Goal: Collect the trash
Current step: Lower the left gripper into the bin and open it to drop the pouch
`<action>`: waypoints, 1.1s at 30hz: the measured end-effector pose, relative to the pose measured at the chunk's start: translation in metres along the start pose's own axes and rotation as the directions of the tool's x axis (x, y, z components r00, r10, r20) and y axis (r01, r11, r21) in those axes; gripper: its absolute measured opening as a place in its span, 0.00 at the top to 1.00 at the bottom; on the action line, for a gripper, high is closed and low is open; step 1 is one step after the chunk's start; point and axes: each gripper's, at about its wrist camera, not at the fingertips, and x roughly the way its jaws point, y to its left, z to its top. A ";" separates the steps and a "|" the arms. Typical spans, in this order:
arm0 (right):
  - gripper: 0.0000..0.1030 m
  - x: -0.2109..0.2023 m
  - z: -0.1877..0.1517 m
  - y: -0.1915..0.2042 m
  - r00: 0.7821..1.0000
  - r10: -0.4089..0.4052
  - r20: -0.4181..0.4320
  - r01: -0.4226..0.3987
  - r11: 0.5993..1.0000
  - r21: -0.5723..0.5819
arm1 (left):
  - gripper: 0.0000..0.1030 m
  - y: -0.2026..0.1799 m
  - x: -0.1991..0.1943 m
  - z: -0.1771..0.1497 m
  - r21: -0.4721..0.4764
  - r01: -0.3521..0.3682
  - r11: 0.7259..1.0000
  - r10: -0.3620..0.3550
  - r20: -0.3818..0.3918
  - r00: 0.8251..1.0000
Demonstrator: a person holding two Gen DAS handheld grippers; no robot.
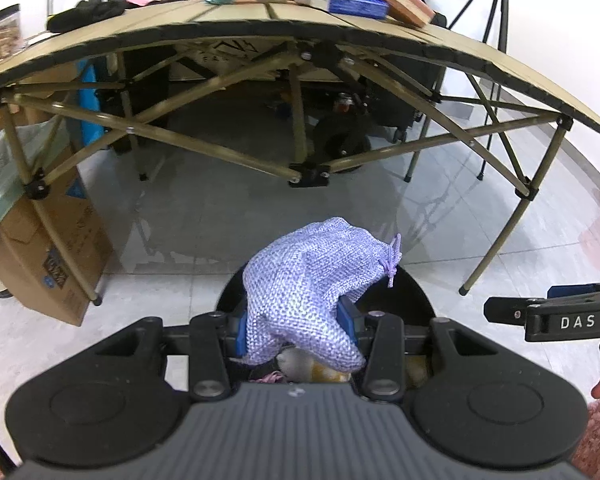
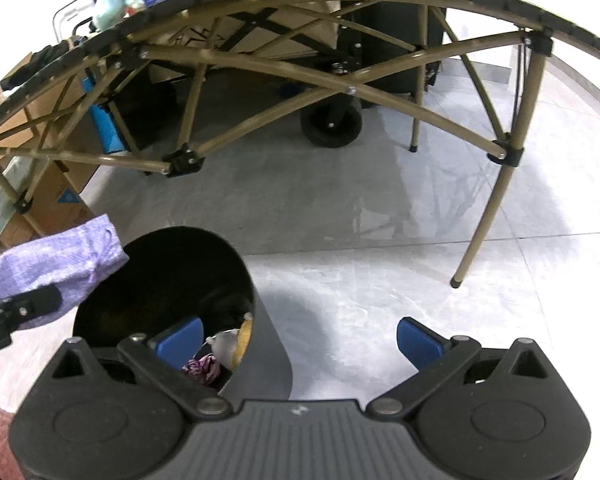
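Pinching the lilac pouch, the left tool aims its tied end up-right; the right tool's pads stand apart.

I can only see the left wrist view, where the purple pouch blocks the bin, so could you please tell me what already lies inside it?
Observer: In the right wrist view the black bin holds a pale soft item and a red-and-white patterned scrap.
Operator: Thank you. Is the right gripper holding anything?
Observer: No, the right gripper is open, with only floor and the bin's edge between its blue pads.
Operator: Is the pouch over the bin?
Observer: The pouch, pinched by the left gripper, hangs at the bin's left rim.
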 end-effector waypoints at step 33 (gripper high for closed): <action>0.00 0.022 0.006 -0.005 0.996 -0.069 -0.063 0.069 0.998 0.000 | 0.59 -0.021 0.066 -0.012 0.084 -0.006 0.996 0.017 -0.128 0.992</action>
